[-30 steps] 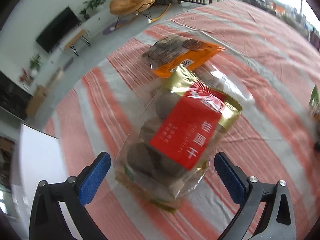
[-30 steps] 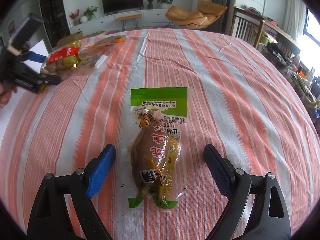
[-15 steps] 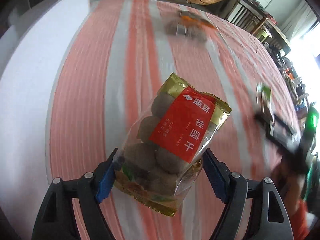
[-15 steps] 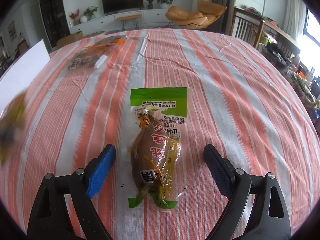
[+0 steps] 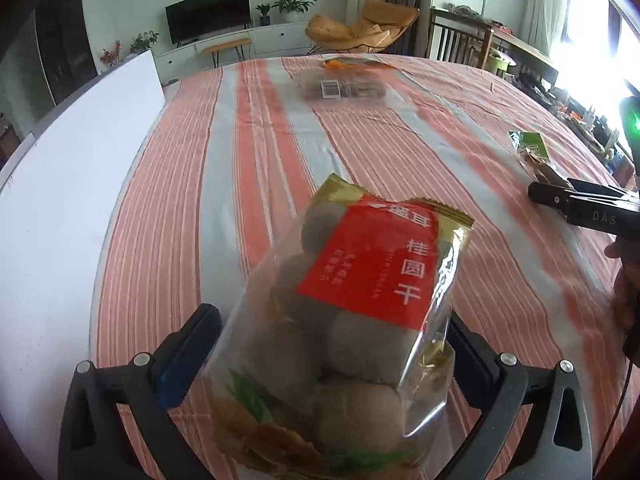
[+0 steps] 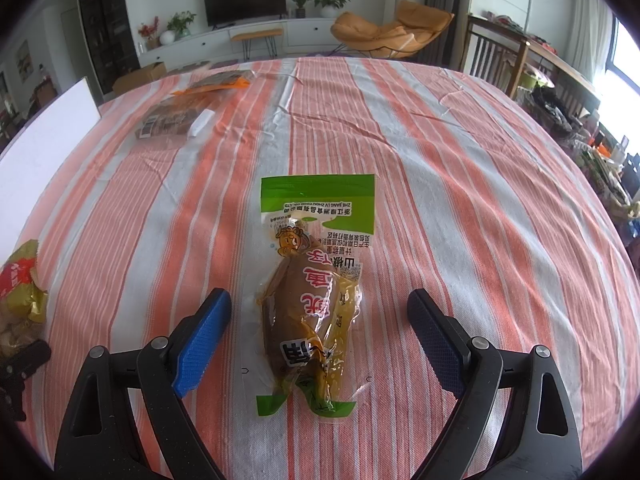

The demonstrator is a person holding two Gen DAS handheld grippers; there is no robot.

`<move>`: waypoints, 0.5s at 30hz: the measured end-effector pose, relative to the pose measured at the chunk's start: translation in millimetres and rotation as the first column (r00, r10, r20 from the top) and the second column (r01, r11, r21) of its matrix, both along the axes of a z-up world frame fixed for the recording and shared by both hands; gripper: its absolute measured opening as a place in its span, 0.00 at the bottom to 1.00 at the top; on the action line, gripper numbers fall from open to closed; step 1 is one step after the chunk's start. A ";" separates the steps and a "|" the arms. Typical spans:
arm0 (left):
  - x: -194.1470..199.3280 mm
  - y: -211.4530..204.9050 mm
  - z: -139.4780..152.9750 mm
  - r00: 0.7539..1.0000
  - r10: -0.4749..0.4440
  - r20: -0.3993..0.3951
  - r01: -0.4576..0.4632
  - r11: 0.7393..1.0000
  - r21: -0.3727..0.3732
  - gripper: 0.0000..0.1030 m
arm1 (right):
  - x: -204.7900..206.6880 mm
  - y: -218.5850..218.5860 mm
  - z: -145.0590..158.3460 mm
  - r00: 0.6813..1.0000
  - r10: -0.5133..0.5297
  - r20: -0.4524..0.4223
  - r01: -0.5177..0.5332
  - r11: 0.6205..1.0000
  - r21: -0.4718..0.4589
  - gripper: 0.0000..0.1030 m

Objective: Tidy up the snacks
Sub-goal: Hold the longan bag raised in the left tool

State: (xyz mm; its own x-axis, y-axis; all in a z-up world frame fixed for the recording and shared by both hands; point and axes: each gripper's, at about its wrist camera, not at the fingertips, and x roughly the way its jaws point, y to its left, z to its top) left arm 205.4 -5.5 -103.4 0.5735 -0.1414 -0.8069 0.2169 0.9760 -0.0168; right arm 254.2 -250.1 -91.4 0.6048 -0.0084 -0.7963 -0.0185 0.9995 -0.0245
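Left fingers (image 5: 334, 356): spreading apart; clear gold-trimmed bag of brown round fruits, red label (image 5: 344, 320), between them, long axis pointing away, over striped counter (image 5: 260, 152)
Right fingers (image 6: 318, 336): wide apart, gripping nothing; green-ended clear pouch of brown meat (image 6: 314, 292) lies between, lengthwise

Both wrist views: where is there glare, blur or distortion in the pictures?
Left wrist view: the window at the right edge is overexposed, the bag is close and slightly soft, and its film shines. Right wrist view: the pouch is sharp with readable print; fisheye bends the tablecloth stripes and darkens the corners.
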 end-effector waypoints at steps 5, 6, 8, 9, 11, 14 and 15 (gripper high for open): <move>2.5 1.2 -0.9 1.000 0.001 0.000 -0.001 1.000 0.001 1.00 | -0.1 0.1 0.2 1.000 0.000 0.000 0.000 1.000 0.000 0.89; 3.7 1.2 -2.6 1.000 0.001 0.000 -0.001 1.000 0.001 1.00 | 0.0 -0.1 0.1 1.000 0.000 0.000 0.000 1.000 0.000 0.89; 2.4 1.2 -1.0 1.000 0.001 0.000 -0.001 1.000 0.001 1.00 | -0.1 0.0 0.1 1.000 0.000 0.000 0.000 1.000 0.000 0.89; 2.2 1.2 -0.9 1.000 0.001 0.000 -0.001 1.000 0.001 1.00 | -0.1 -0.2 0.2 1.000 0.000 0.000 0.000 1.000 0.000 0.89; 2.3 1.2 -1.1 1.000 0.001 0.000 -0.001 1.000 0.001 1.00 | -0.1 -0.2 0.2 1.000 0.000 0.000 0.000 1.000 0.000 0.89; 2.2 1.2 -1.2 1.000 0.000 0.000 0.000 1.000 0.001 1.00 | -0.2 0.1 0.2 1.000 0.000 0.000 0.000 1.000 0.000 0.89; 3.4 1.2 -3.0 1.000 0.000 0.000 0.000 1.000 0.001 1.00 | -0.2 0.1 0.2 1.000 0.000 0.000 0.000 1.000 0.000 0.89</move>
State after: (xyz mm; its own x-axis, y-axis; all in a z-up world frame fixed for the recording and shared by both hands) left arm 208.8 -4.3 -106.4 0.5739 -0.1407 -0.8067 0.2166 0.9761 -0.0162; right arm 253.9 -250.0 -91.2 0.6046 -0.0084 -0.7965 -0.0183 0.9995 -0.0244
